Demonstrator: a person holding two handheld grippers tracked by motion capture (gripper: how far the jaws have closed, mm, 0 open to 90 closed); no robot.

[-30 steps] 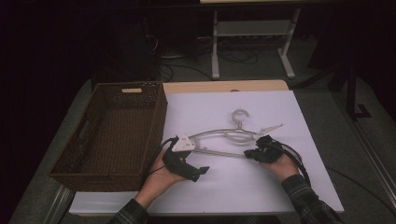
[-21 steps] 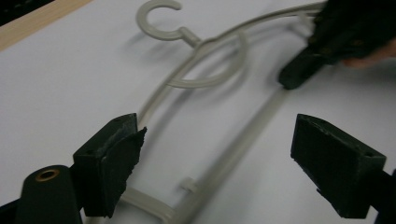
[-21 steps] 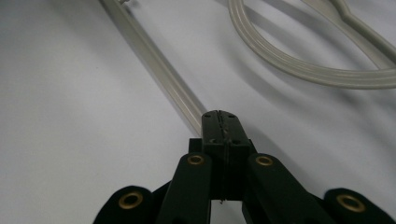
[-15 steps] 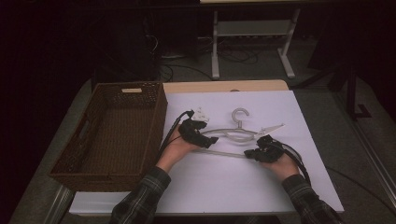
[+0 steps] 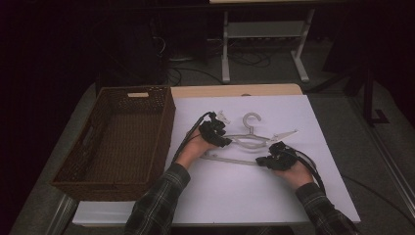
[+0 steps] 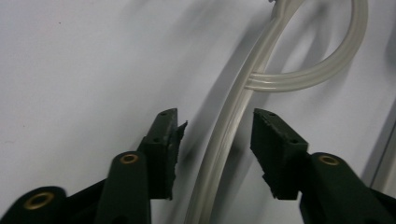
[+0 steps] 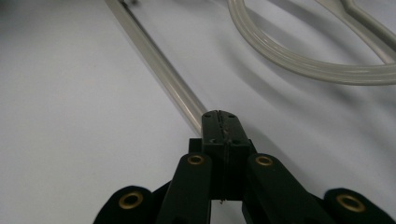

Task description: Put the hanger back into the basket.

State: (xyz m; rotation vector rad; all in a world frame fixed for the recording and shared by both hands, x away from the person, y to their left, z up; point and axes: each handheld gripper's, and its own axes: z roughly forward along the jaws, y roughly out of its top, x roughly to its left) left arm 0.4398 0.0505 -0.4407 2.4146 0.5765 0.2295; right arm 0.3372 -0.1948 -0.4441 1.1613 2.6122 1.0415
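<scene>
A clear plastic clothes hanger (image 5: pixel 247 139) lies flat on the white table top (image 5: pixel 235 196), near the middle, a bit toward the far edge. A brown wicker basket (image 5: pixel 117 139) sits at the left edge.

The left gripper (image 6: pixel 215 135) has its jaws around the hanger's left arm. They have just been closing, but there are gaps on both sides, so the pads (image 6: pixel 273 140) do not press it yet.

The right gripper (image 7: pixel 219 116) is pinched shut at the end of the hanger's bottom bar (image 7: pixel 154 60). It may be holding the bar, but the tip hides that.

I think this is the grabbing step. Next, the left jaws must close on the arm, then both hands can lift the hanger level
</scene>
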